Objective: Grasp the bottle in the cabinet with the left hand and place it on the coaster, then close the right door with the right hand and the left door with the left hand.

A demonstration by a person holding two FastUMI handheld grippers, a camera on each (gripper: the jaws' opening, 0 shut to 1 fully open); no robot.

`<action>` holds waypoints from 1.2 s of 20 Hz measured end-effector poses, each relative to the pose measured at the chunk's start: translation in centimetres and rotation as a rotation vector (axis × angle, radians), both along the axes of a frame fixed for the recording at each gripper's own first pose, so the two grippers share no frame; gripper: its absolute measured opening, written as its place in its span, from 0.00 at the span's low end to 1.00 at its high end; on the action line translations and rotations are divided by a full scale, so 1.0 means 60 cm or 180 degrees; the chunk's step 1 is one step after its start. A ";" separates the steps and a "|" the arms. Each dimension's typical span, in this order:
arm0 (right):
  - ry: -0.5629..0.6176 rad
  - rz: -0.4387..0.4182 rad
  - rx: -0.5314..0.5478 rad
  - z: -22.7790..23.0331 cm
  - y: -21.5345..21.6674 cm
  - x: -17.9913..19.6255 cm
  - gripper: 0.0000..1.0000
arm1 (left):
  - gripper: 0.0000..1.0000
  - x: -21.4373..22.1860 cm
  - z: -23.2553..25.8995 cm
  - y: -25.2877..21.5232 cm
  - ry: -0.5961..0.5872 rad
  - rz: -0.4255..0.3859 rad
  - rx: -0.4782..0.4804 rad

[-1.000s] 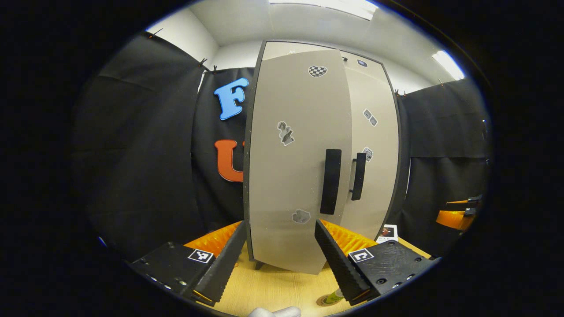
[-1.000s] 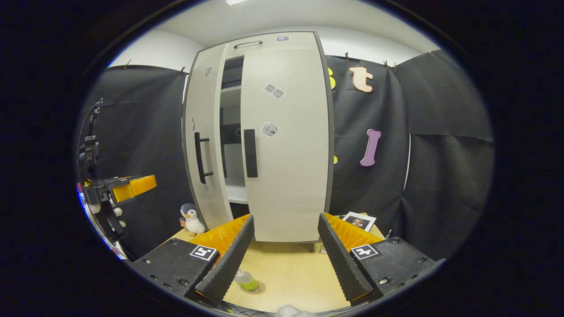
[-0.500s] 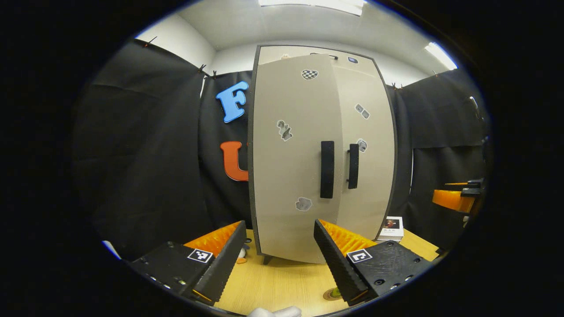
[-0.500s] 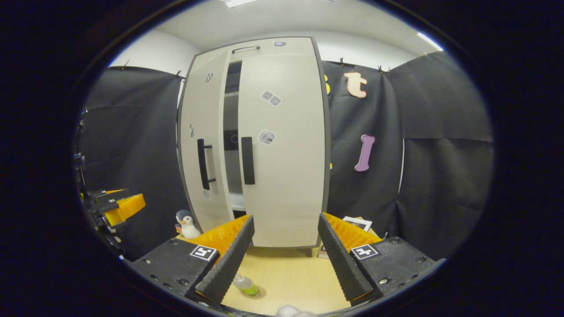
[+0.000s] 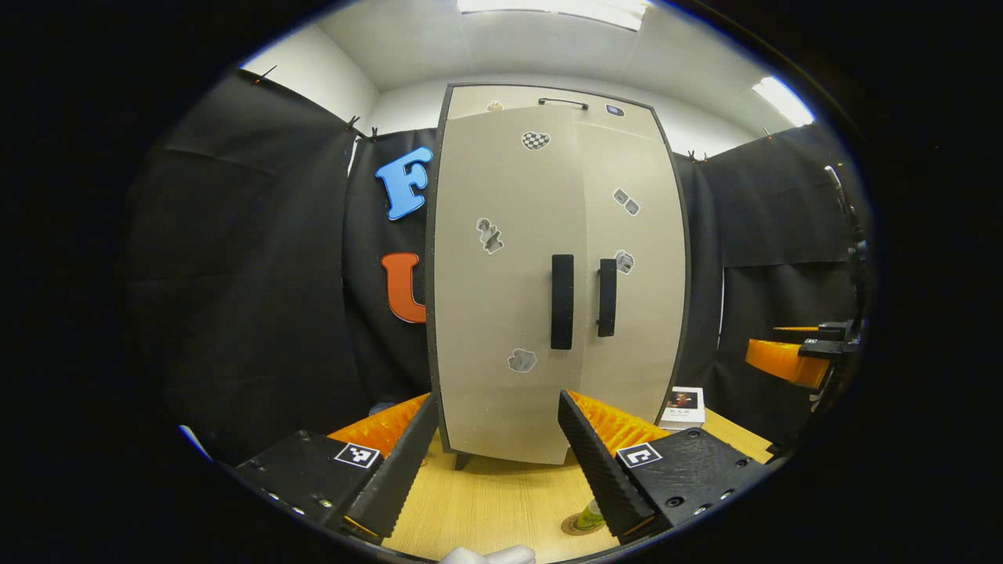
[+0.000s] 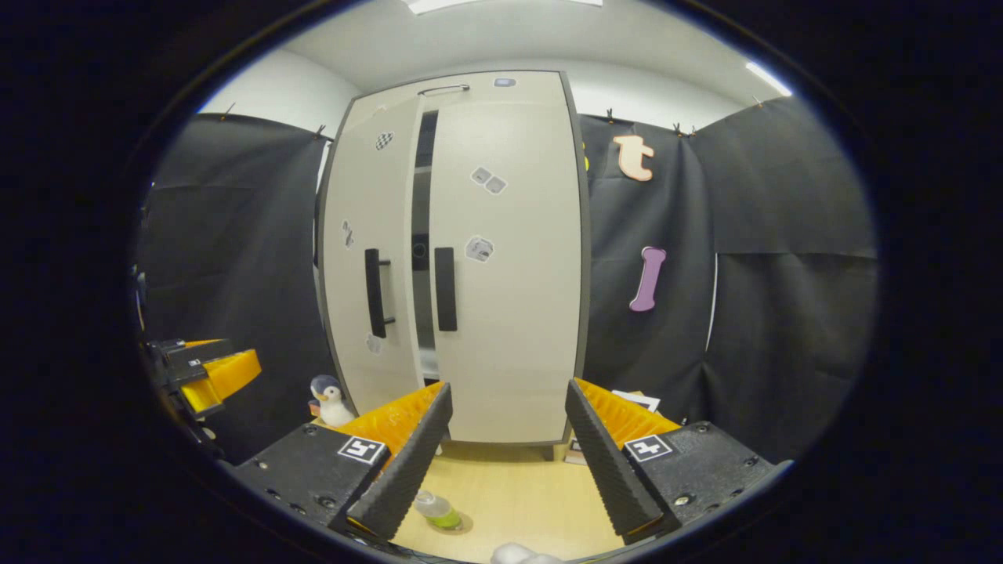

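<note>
Bottle is seen standing on the coaster on the table, below both grippers. One cabinet stands ahead: right door shut, left door slightly ajar. Left gripper is judged nearer it; jaws wide on both, right gripper empty too.

Staged recording booth in a lab or office room, not a real home. Black cloth is clipped up as walls on all sides, with plain white wall and ceiling light panels above. A lone beige cabinet stands on a wooden worktop, with a toy penguin as prop.
</note>
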State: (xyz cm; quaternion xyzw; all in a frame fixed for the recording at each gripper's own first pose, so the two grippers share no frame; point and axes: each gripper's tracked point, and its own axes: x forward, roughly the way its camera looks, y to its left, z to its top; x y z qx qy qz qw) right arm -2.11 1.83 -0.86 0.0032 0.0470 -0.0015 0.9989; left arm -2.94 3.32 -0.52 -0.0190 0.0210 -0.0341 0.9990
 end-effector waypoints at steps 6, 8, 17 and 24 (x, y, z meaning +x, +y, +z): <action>0.0006 -0.0006 -0.0002 -0.002 0.004 0.003 0.94 | 0.94 0.004 -0.003 0.010 0.0014 0.0021 0.0008; 0.0007 -0.0012 -0.0006 -0.002 0.006 0.002 0.94 | 0.94 0.005 -0.003 0.013 0.0012 0.0021 0.0003; -0.0011 -0.0059 -0.0041 0.003 0.005 -0.002 0.96 | 0.94 0.011 -0.006 0.016 0.0021 0.0010 -0.0012; -0.0023 -0.0042 -0.0048 0.006 0.009 -0.001 0.96 | 0.94 0.010 -0.007 0.019 0.0018 0.0020 -0.0010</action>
